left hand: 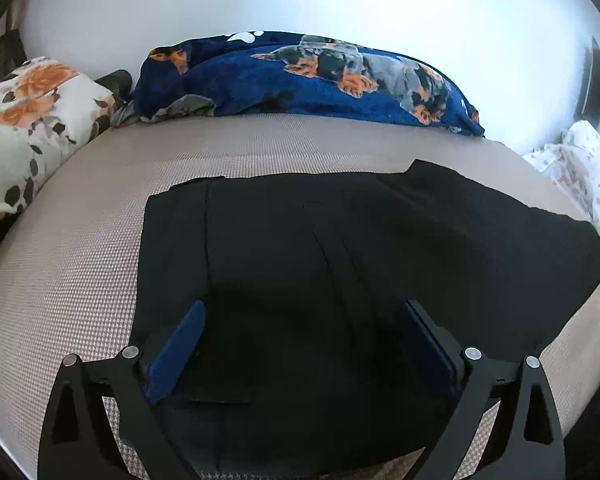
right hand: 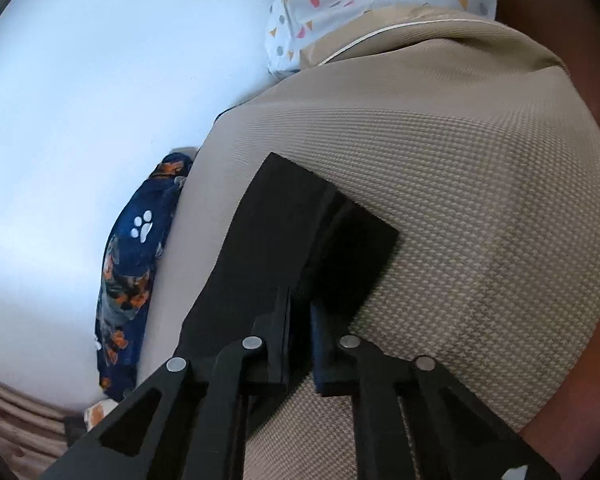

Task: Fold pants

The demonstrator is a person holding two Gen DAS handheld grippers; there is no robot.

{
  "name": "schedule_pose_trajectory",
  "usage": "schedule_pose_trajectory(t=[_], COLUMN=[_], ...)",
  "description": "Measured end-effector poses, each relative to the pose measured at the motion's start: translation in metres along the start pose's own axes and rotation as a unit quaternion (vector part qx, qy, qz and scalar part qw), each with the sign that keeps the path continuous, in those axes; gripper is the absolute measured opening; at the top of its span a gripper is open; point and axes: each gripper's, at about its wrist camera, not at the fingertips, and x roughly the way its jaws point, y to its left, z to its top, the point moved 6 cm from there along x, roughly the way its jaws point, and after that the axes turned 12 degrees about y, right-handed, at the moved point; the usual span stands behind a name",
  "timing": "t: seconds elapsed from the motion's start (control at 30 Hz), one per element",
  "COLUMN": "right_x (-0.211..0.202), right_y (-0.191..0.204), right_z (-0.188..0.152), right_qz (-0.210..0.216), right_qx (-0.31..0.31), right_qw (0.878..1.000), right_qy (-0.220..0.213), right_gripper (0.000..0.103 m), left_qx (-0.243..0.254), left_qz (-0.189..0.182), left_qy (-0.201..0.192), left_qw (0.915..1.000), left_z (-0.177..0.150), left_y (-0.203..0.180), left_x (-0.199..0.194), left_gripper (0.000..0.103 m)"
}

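Left tool (left hand: 304,344): released, its two blue-padded fingers (left hand: 176,356) spread wide, angled down over the cloth; nothing is pinched between them.
Right tool (right hand: 300,340): clenched, fingers drawn nearly together with only a thin dark gap; its tips sit at the near edge of the pants, and a fold of black cloth seems to run into the gap, though black on black makes the grip hard to read.
Pants (left hand: 340,248): black, lying flat on the bed directly ahead of and under the left tool, spreading to its right; seams run lengthwise between that tool's fingers. In the right wrist view the pants (right hand: 268,248) lie as a layered stack with squared corners just ahead of the right tool.
Bed (left hand: 80,248): beige woven cover, bare to the left of the left tool and to the right of the right tool.
Blue blanket (left hand: 300,80): dog and paw print, bunched beyond the pants, far ahead of the left tool.
Floral pillow (left hand: 32,128): far ahead-left of the left tool.
Patterned white cloth (right hand: 364,4): far ahead of the right tool, at the bed's end.
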Motion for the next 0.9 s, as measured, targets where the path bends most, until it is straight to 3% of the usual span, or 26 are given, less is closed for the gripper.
schedule_pose_trajectory(t=[0.23,0.37,0.53,0.7,0.77,0.9], right_x=[-0.010,-0.012,-0.033,-0.031,-0.034,-0.026], right_y=[-0.011,-0.020,-0.036,-0.046,-0.044,-0.034], right_z=[-0.009,-0.003,0.007,0.007,0.003,0.001], right_qz=[-0.011,0.055,0.026,0.064,0.050,0.044], right_qx=[0.010,0.040,0.048,0.068,0.063,0.048], right_qw=[1.000,0.997,0.998,0.995,0.996,0.998], right_qy=[0.009,0.018,-0.017,-0.021,-0.041,-0.020], right_gripper=[0.006,0.013,0.017,0.017,0.017,0.015], left_qx=[-0.033,-0.027,-0.026,-0.026,-0.025,-0.019], left_qz=[-0.023,-0.018,-0.017,-0.015,-0.016,-0.013], left_qy=[-0.006,-0.004,-0.003,-0.003,-0.003,-0.001], left_qw=[0.9992,0.9995,0.9995,0.9995,0.9996,0.9997], left_z=[0.003,0.003,0.003,0.003,0.003,0.002], left_y=[0.013,0.012,0.011,0.010,0.009,0.007], left_x=[-0.001,-0.001,-0.001,0.000,0.000,0.002], left_gripper=[0.097,0.097,0.098,0.098,0.099,0.101])
